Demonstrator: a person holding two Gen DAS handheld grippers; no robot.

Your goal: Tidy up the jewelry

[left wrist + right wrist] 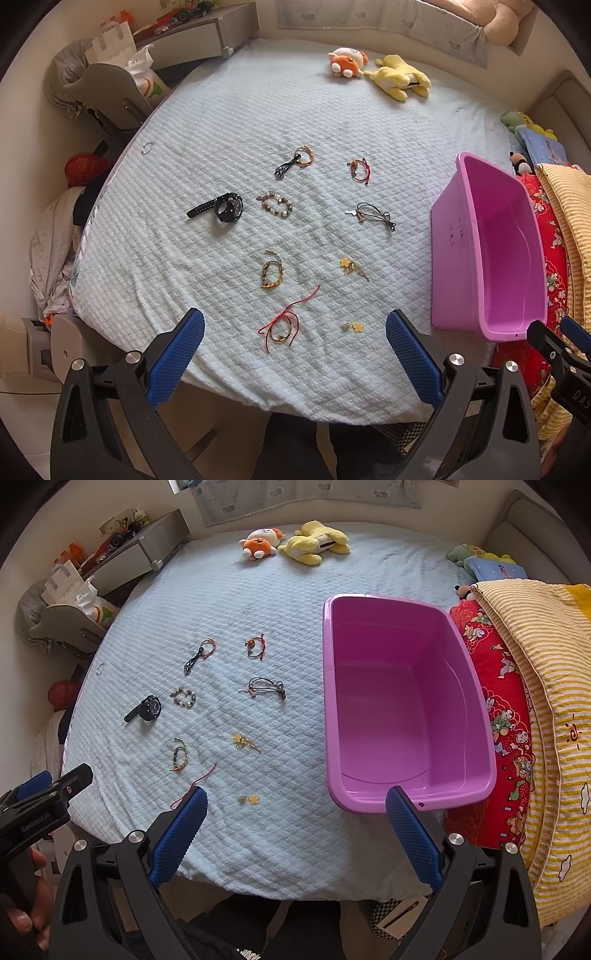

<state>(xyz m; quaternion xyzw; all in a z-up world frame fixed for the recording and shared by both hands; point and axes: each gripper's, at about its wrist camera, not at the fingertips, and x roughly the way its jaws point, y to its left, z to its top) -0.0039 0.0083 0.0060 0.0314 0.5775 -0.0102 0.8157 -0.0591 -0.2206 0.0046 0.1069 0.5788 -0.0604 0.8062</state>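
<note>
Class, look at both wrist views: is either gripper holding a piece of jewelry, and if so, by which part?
Nothing is held. The left gripper and right gripper are both open, with only the bed cover between their fingers. The pink tub holds no jewelry.

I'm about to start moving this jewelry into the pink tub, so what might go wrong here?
The red cord bracelet has long loose ends that may snag or drag on the quilted blanket. The small yellow flower earring is tiny and flat; wide jaws might pinch fabric instead. The pink tub sits at the bed's near edge, so a bump could tip it off.
</note>
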